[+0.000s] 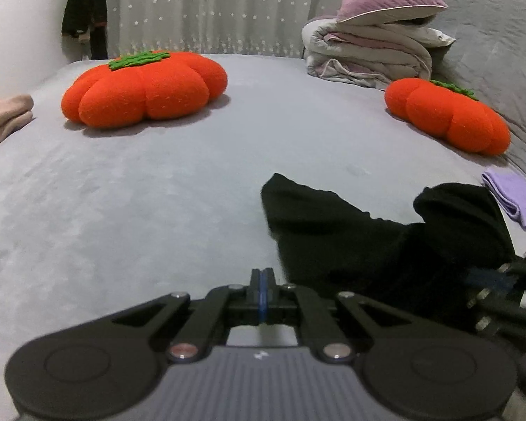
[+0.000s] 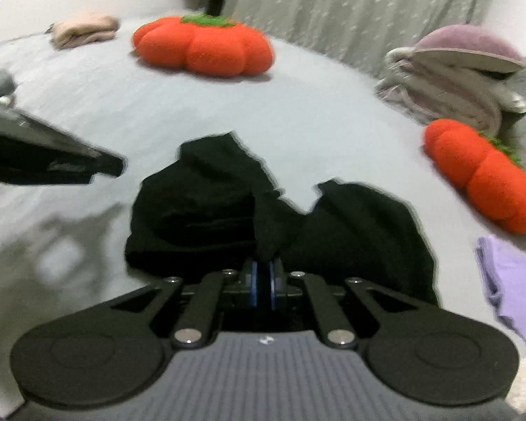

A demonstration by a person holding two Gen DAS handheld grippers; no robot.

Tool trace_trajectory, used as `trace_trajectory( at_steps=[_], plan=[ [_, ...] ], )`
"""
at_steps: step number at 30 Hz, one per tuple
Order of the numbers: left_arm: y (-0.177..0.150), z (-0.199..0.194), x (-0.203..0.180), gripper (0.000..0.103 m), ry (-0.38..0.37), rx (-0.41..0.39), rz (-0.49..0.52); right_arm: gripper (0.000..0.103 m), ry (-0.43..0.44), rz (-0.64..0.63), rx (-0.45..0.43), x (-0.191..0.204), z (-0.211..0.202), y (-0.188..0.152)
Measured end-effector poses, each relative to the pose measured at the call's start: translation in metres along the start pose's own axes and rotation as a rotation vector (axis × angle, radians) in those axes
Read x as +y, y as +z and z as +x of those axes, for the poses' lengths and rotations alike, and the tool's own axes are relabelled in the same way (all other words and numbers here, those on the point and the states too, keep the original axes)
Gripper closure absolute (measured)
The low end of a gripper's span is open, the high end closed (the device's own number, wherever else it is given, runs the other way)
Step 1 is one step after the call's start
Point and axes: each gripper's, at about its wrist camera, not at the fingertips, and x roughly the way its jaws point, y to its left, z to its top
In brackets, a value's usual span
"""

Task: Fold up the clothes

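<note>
Right gripper [image 2: 262, 273] pinching black garment [image 2: 207, 203] at lower centre, probably to lift one edge for folding; left gripper [image 1: 262, 277] pressed together, empty, over bed [image 1: 140, 189].

Soft, even indoor light is seen; strong motion blur is shown in the right wrist view, fisheye bending at edges, and a faint shadow is cast on the grey velvety bedspread [image 2: 63, 238].

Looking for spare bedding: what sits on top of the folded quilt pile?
A mauve pillow with a white underside rests on the folded white-and-pink quilt pile. Anything tucked between the layers is hidden.
</note>
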Motion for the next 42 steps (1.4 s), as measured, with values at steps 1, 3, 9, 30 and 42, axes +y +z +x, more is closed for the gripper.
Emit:
trace_trajectory(
  at_steps=[1,3,9,30,42],
  plan=[
    [0.0,0.0,0.001,0.103,0.003,0.003,-0.003,0.097,-0.023,0.009,-0.015,-0.004,-0.002,0.001],
    [0.0,0.001,0.002,0.103,0.011,0.009,-0.004,0.097,-0.068,0.027,-0.041,-0.012,-0.004,0.004],
    [-0.001,0.002,0.0,0.103,0.013,0.013,0.003,0.098,-0.146,0.107,-0.098,-0.035,-0.011,0.008],
    [-0.007,0.0,-0.01,0.098,-0.072,0.029,0.075,0.098,-0.404,0.381,-0.218,-0.113,-0.029,-0.002],
    [-0.032,-0.011,-0.053,0.021,-0.252,-0.051,0.353,0.098,-0.452,0.68,-0.248,-0.155,-0.05,-0.024]
  ],
)
